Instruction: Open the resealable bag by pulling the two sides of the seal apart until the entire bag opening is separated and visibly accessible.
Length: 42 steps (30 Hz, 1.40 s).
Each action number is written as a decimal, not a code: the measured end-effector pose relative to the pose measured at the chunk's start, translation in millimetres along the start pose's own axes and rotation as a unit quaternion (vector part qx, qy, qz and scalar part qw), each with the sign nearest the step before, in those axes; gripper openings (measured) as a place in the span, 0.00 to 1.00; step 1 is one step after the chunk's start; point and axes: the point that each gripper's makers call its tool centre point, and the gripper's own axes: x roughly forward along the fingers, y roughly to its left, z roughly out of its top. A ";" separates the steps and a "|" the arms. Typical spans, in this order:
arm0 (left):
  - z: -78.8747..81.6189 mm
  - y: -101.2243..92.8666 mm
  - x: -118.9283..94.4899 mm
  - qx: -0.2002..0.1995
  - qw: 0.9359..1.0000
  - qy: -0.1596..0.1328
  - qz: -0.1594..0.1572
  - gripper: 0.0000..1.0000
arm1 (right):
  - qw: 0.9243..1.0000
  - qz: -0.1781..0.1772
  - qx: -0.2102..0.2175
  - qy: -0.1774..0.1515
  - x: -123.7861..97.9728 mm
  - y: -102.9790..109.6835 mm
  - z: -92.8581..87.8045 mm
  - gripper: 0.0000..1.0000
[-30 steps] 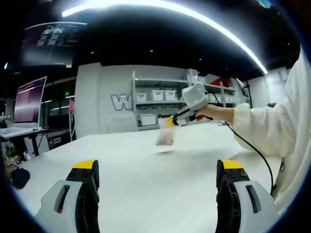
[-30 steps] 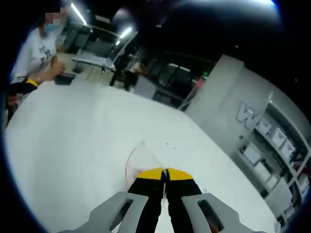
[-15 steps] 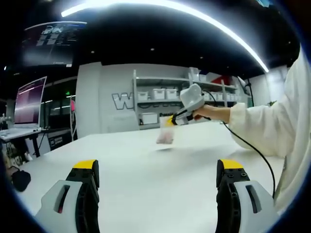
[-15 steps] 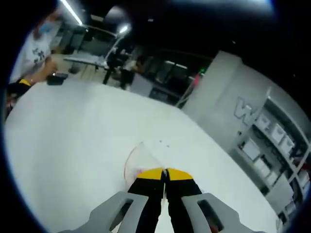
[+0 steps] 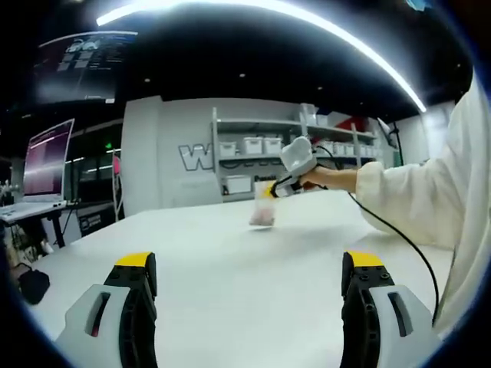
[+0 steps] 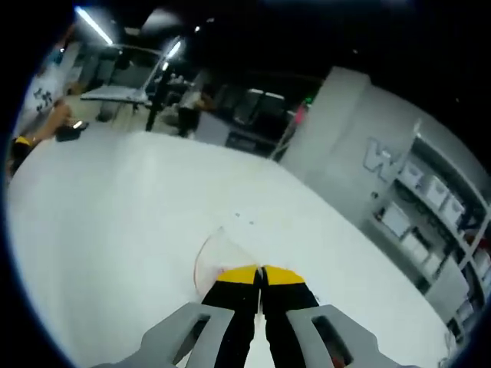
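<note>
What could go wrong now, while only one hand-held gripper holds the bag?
1. The right hand-held gripper is shut on just the top edge of the bag, which hangs above the table; it may slip out and drop.
2. The left hand-held gripper is open and far from the bag, so reaching for a hanging, clear bag may miss the other seal side.

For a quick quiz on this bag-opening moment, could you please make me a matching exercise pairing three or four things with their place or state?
Things:
1. left claw
2. right claw
3. bag
4. shelves

States or places:
A. against the far wall, holding white bins
B. jaws wide apart, holding nothing
C. clear, pinched and lifted above the white table
D. jaws closed together on something

Pairs: 1-B, 2-D, 3-C, 4-A
</note>
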 end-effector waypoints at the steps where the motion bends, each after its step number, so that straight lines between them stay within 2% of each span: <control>1: -0.4 0.8 -0.2 0.000 1.000 0.001 0.001 0.99 | 1.000 -0.001 0.001 0.001 1.5 -0.9 -0.1 0.00; 13: -1.7 4.5 -1.1 -0.001 1.000 0.003 0.002 0.99 | 1.000 -0.016 0.006 0.011 14.0 -15.9 7.5 0.00; 23: -2.8 8.4 -2.8 -0.001 1.000 0.005 0.007 0.99 | 0.999 -0.036 0.015 0.021 20.5 -19.6 -1.5 0.00; 26: -3.6 9.3 -3.0 -0.003 1.000 0.005 0.008 0.99 | 0.998 -0.057 -0.004 0.022 22.7 -28.2 -2.4 0.00; 33: -7.0 8.4 -3.0 -0.005 1.000 0.009 0.008 0.99 | 0.998 -0.063 0.003 0.030 29.8 -30.9 -10.7 0.00; 36: -7.1 9.5 -3.3 -0.004 1.000 0.010 0.010 0.99 | 0.997 -0.069 -0.011 0.027 30.6 -32.5 -12.3 0.00; 42: -7.1 7.6 -2.5 -0.006 1.000 0.008 0.008 0.99 | 0.998 -0.057 -0.008 0.027 32.0 -27.5 -12.5 0.00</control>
